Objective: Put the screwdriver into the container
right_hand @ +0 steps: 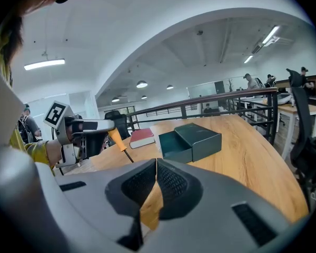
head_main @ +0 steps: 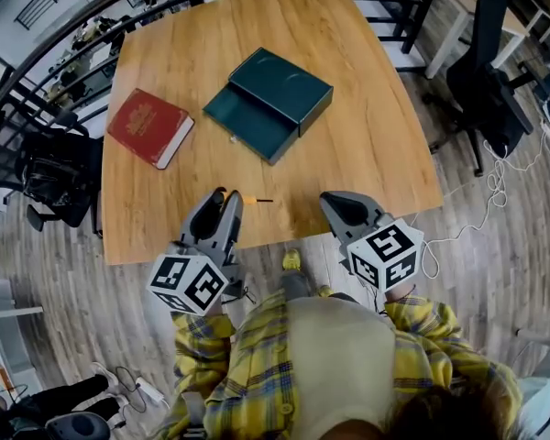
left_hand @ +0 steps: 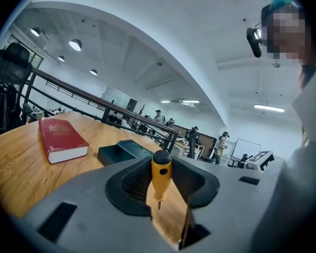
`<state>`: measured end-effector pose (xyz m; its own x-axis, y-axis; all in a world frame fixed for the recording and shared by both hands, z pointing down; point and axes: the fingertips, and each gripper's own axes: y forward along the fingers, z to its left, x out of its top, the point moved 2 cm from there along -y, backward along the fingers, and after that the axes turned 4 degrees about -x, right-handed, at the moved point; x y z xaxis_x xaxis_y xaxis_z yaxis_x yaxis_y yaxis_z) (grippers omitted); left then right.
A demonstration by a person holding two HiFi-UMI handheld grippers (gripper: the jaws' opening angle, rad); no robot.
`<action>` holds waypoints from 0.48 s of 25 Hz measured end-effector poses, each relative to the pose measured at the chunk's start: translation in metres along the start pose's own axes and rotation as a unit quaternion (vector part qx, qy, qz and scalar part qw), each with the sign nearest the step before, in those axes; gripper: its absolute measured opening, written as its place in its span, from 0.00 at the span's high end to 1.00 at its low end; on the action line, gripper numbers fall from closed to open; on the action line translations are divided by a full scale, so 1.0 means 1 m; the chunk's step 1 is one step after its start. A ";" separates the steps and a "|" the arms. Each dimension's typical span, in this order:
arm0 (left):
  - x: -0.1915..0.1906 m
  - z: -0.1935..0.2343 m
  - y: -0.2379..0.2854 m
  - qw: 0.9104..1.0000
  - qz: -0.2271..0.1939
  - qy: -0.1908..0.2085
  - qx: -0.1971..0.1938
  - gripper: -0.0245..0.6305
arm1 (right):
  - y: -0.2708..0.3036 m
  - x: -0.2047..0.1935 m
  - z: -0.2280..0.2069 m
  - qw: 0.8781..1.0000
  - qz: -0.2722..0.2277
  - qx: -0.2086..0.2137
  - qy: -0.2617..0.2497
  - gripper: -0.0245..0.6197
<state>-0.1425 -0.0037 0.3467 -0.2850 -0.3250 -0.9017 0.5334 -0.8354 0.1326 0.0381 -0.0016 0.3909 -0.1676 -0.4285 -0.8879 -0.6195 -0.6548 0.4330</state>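
Wooden table [head_main: 367, 136] — red book [head_main: 150, 127] at left; dark green container [head_main: 268, 102] mid-table, well apart

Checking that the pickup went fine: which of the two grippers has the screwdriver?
The left gripper: the yellow-handled screwdriver is clamped between its fingers. The right gripper has its fingers closed together on nothing.

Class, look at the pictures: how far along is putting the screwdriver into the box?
Done: the screwdriver is gripped in the left tool. In hand: it is held well short of the green box. Left: lay it in the open drawer.
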 end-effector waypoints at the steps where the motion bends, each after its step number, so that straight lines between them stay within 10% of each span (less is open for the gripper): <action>1: 0.003 0.004 0.003 1.000 -0.001 -0.001 -0.002 0.78 | 0.004 0.003 0.000 1.000 0.000 -0.001 -0.001 0.86; 12: 0.028 0.046 0.023 0.999 -0.002 0.001 -0.036 0.78 | 0.055 0.028 0.007 1.000 0.000 -0.013 -0.011 0.86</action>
<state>-0.1743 -0.0524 0.3435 -0.2863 -0.3208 -0.9028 0.5884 -0.8025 0.0986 -0.0062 -0.0450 0.3888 -0.1848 -0.4153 -0.8907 -0.5986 -0.6713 0.4371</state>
